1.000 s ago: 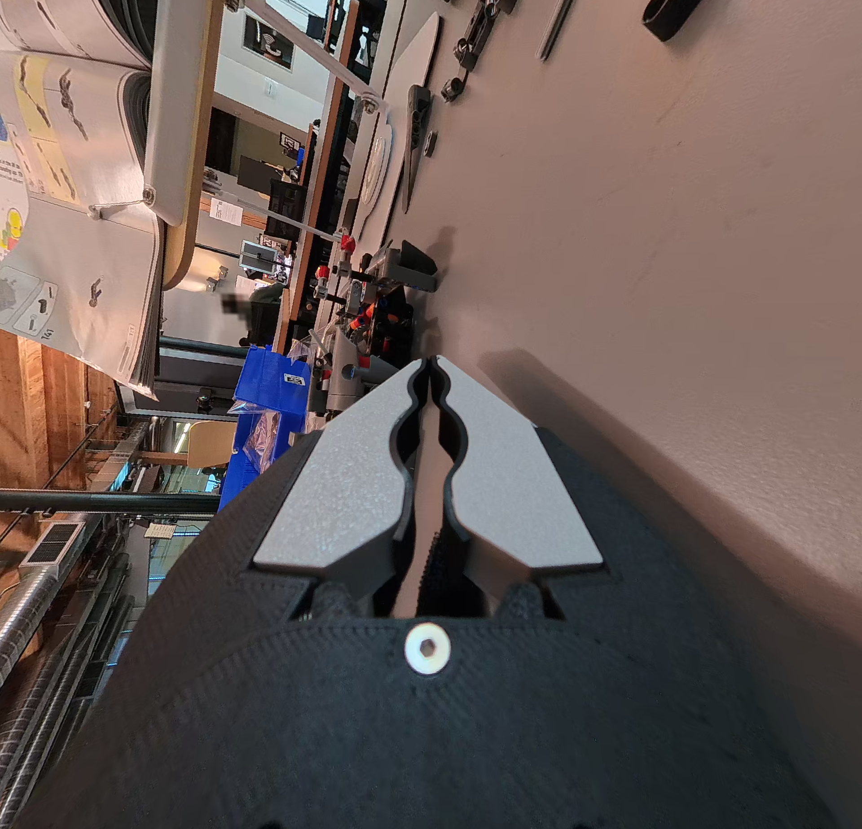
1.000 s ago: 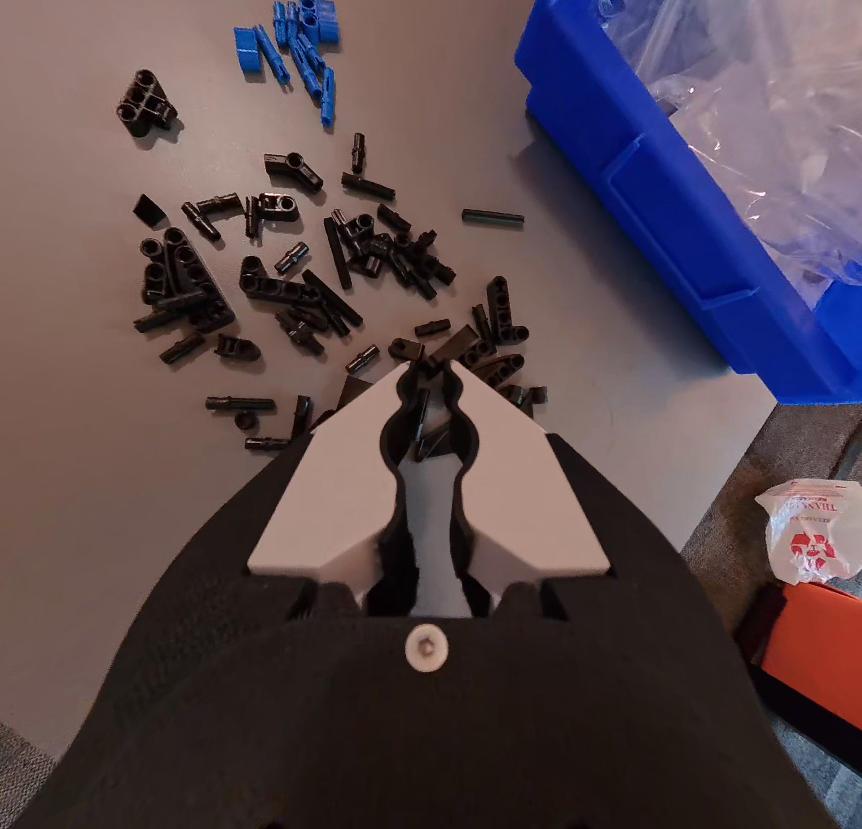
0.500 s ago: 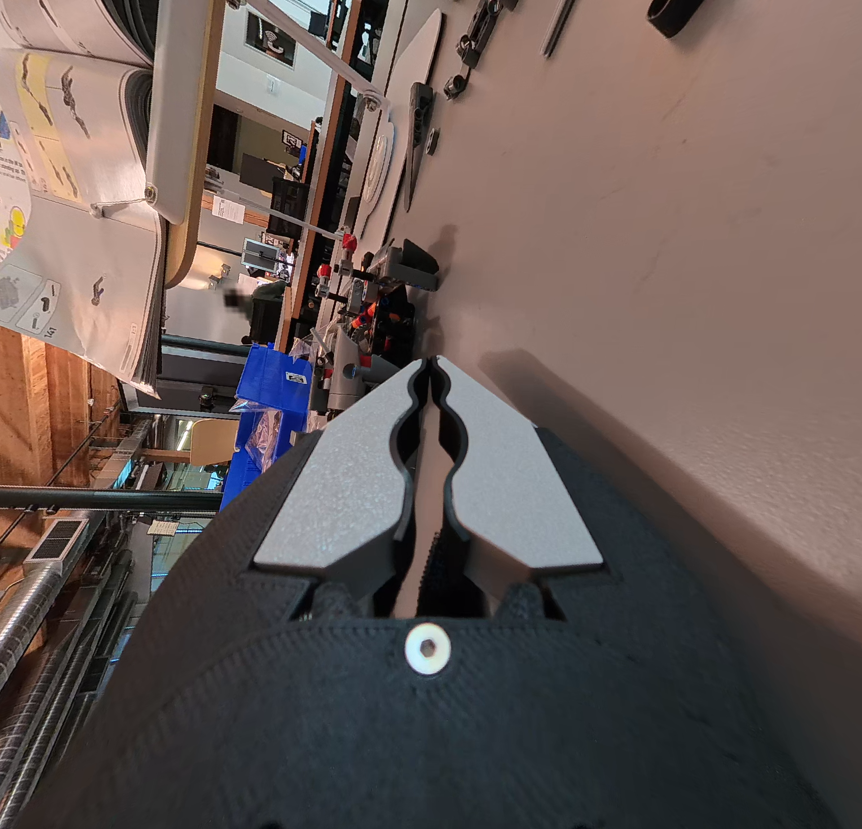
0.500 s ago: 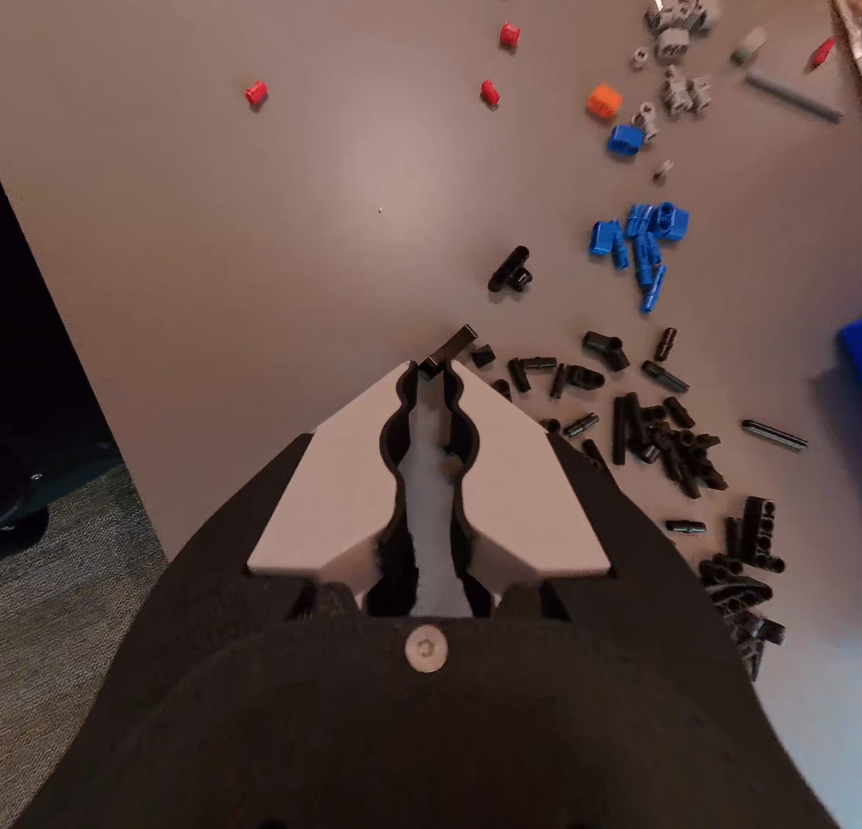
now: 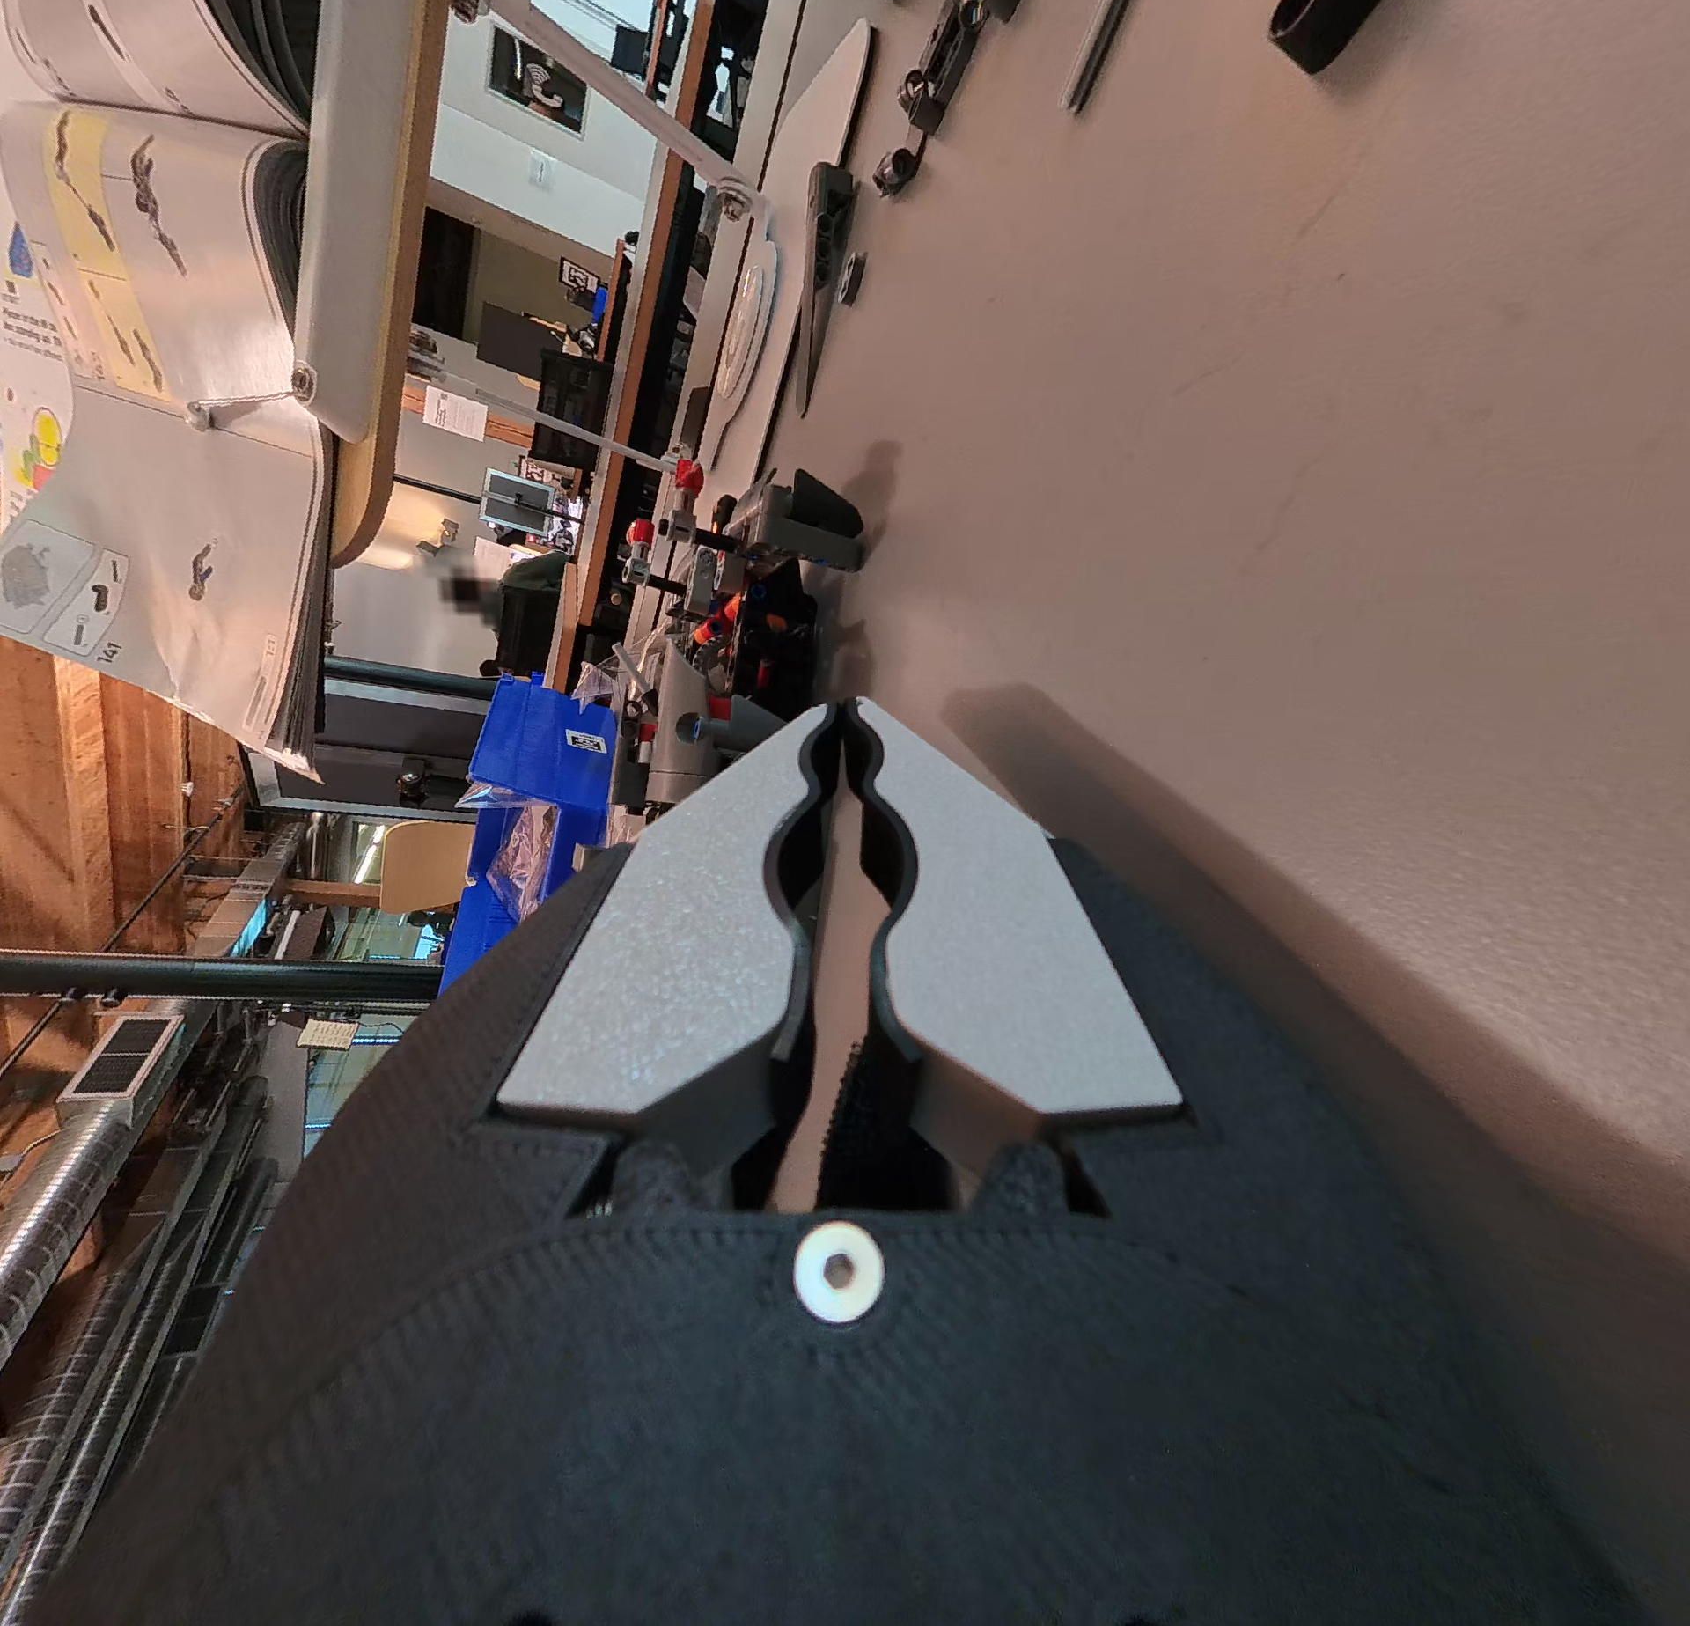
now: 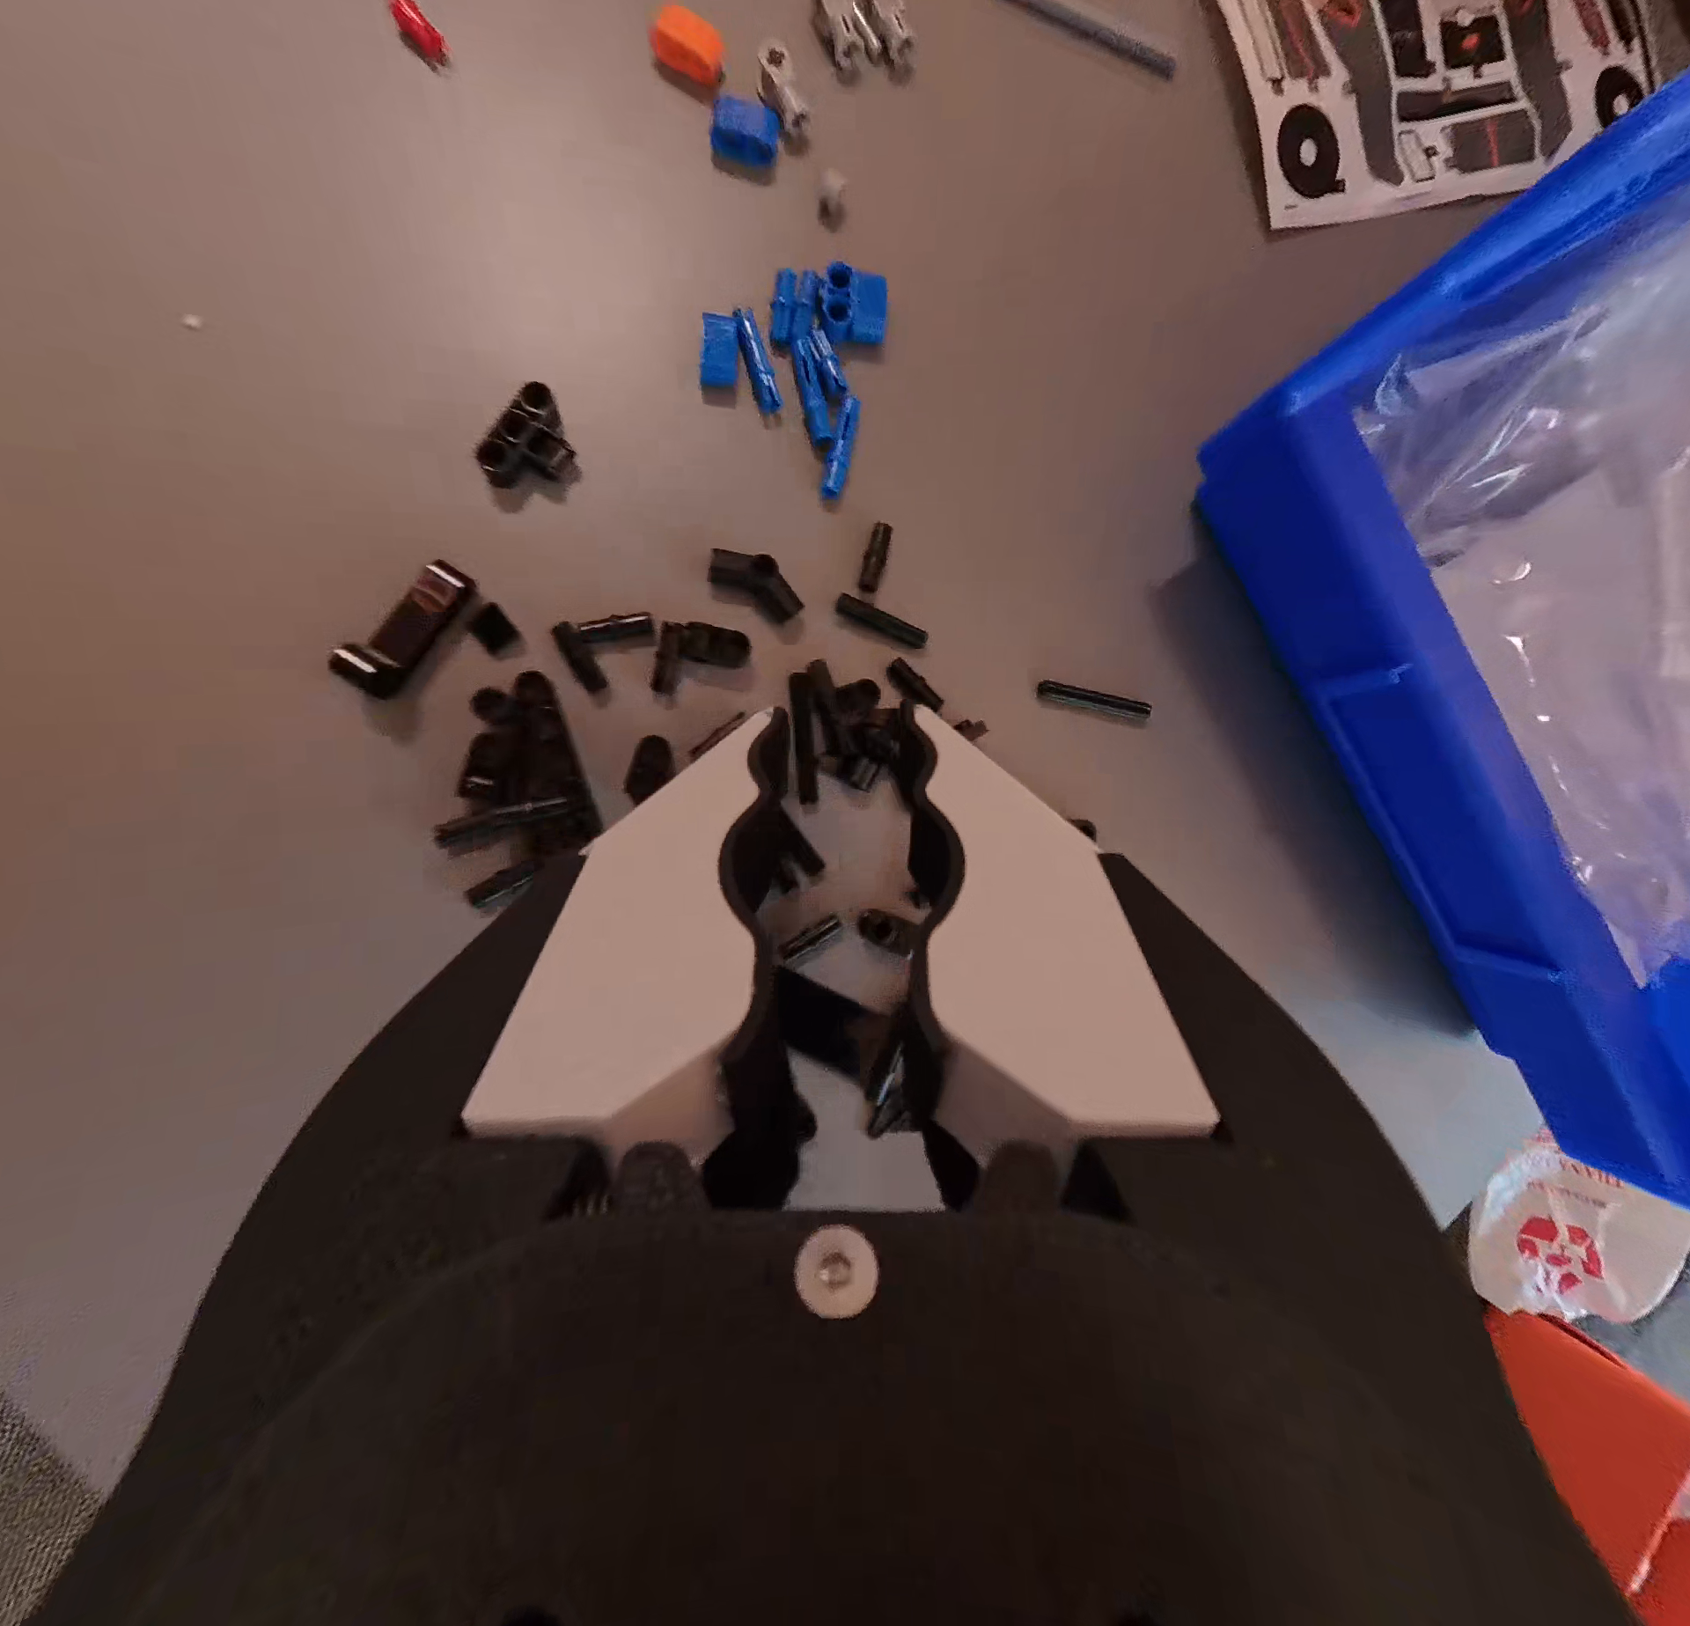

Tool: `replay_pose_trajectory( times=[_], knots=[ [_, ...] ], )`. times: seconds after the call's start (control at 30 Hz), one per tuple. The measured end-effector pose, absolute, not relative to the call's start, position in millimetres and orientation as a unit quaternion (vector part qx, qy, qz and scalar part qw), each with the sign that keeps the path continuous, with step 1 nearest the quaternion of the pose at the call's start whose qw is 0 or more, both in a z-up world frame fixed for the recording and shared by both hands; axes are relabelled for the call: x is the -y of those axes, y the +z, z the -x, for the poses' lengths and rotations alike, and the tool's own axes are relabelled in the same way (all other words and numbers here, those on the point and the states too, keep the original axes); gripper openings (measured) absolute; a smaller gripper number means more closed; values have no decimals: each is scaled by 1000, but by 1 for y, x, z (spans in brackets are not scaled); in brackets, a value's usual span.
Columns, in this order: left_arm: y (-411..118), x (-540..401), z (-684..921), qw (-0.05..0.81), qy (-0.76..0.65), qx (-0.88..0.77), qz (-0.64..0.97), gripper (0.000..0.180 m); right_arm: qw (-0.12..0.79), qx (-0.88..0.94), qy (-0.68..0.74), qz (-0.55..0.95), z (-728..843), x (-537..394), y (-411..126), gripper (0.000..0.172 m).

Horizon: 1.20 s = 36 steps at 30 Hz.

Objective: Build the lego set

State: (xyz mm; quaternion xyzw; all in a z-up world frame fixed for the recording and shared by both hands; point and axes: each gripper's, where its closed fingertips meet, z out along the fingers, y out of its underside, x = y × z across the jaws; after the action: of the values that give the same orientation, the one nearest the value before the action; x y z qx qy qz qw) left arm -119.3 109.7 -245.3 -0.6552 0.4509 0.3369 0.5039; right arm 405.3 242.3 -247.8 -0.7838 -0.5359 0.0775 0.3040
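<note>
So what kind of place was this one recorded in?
Probably a shared workshop or lab: a table strewn with small plastic building pieces, an open instruction booklet, a blue parts bin.

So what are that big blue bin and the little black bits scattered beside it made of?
The blue bin looks like moulded plastic: uniform colour, smooth walls with a soft sheen, a raised rib. Crinkly clear film, probably plastic bags, lies inside. The small black pieces also look like hard plastic, slightly glossy, with crisp holes and pin shapes, though blur leaves details open.
</note>
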Motion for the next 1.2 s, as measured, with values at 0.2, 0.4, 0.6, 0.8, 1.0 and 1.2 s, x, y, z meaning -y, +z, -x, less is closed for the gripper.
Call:
replay_pose_trajectory(
  times=[0.2,0.4,0.6,0.8,1.0,1.2],
  knots=[
    [-246,-110,119,503,336,-451,656,0,276,544,89,787,-402,-252,-264,19],
    [-246,-110,119,502,335,-451,657,0,284,540,103,786,-400,-250,-258,20],
    [-246,-110,120,501,334,-451,659,0,294,592,156,734,-348,-209,-235,27],
    [-246,-110,120,502,336,-451,657,0,254,597,152,745,-321,-199,-254,25],
    [-246,-110,120,503,337,-451,655,0,225,600,140,755,-324,-199,-266,17],
    [-245,-110,119,504,338,-452,654,0,201,608,121,759,-338,-196,-263,27]
  ],
)
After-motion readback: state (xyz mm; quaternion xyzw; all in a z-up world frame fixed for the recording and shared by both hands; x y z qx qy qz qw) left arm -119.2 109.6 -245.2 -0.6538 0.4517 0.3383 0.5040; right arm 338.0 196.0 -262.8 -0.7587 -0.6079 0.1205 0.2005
